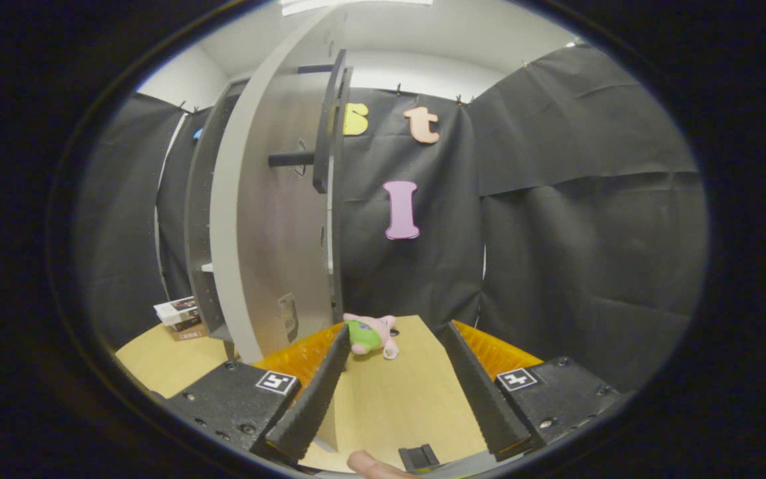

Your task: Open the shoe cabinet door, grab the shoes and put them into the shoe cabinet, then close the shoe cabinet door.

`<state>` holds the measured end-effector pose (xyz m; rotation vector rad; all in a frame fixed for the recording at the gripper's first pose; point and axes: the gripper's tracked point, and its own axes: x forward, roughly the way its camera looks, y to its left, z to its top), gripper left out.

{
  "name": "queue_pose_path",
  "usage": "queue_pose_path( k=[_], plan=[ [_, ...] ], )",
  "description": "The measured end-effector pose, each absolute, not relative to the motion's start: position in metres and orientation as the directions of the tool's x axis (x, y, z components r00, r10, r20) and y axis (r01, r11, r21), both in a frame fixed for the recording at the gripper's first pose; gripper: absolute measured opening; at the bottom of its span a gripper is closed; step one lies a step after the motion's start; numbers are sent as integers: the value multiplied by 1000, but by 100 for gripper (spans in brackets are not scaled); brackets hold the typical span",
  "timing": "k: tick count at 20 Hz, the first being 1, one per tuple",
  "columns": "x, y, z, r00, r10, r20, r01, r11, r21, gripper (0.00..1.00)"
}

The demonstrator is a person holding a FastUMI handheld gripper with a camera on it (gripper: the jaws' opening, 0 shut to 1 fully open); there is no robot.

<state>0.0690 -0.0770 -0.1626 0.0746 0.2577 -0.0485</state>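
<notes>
The shoe cabinet (198, 219) stands to the left on a light wooden table (389, 406). Its grey door (270, 219) is swung wide open, edge-on towards me. A black bar handle (325, 126) runs down the door's outer edge. A small pink and green shoe (370, 334) lies on the table at the foot of the door's edge, just beyond my left fingertip. My gripper (396, 328) is open, its fingers spread wide over the tabletop with nothing between them.
A white and dark box (180, 316) lies on the table left of the cabinet's base. Black cloth walls close the booth behind and to the right. A person's fingertip (373, 467) shows below the fingers.
</notes>
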Motion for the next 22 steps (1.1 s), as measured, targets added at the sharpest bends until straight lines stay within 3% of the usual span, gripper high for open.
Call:
queue_pose_path(
  k=[16, 22],
  plan=[
    [77, 22, -165, 952, 149, -269, -124, 987, 106, 95],
    [89, 42, -174, 942, 155, -299, -126, 985, 114, 95]
  ],
)
